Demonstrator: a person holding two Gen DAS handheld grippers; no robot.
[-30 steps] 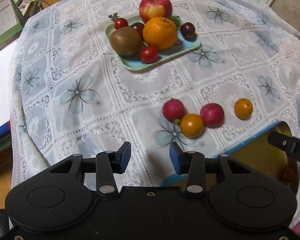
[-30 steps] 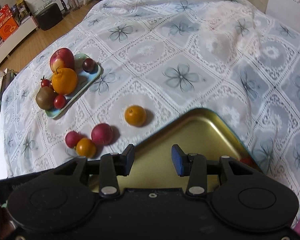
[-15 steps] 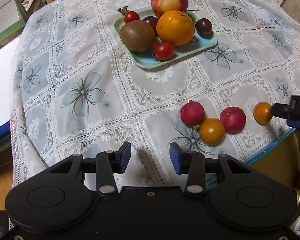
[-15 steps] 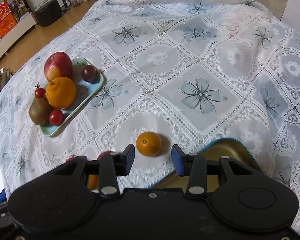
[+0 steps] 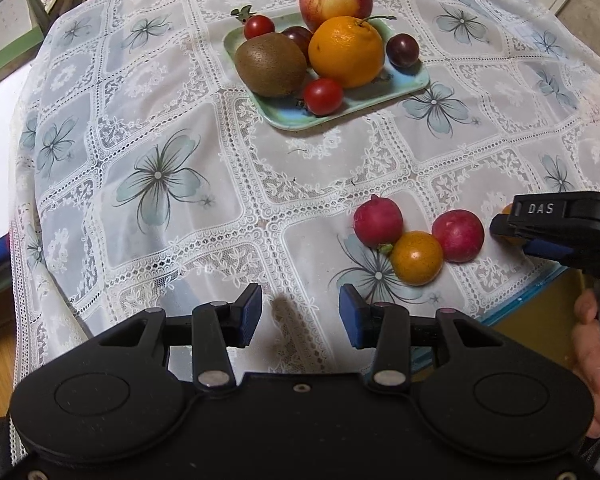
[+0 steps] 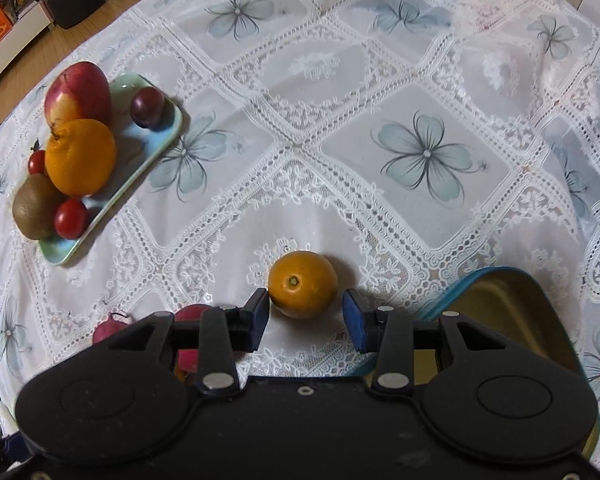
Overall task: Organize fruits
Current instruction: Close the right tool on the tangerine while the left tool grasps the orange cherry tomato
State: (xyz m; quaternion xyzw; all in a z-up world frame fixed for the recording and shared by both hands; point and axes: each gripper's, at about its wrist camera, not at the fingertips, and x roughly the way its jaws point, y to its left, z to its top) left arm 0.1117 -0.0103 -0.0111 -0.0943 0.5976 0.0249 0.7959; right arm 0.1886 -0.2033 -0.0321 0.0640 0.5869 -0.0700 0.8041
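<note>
Over lace tablecloth (image 6: 380, 60), right claw (image 6: 306, 320) steeply downward, gaping.

Both cameras ride low over the lace tablecloth (image 5: 172, 208), each looking steeply down along its own fingers. They share the fruit plate (image 5: 416, 80) (image 6: 168, 136). The left view also catches the right gripper (image 5: 512, 226) at its right edge.

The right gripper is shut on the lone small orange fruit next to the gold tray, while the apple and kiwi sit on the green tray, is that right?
Not quite. The right gripper is open: the right wrist view shows the small orange fruit lying on the tablecloth just ahead of the pads, ungripped. The rest holds: it lies beside the gold tray, and the apple and kiwi sit on the green tray.
</note>
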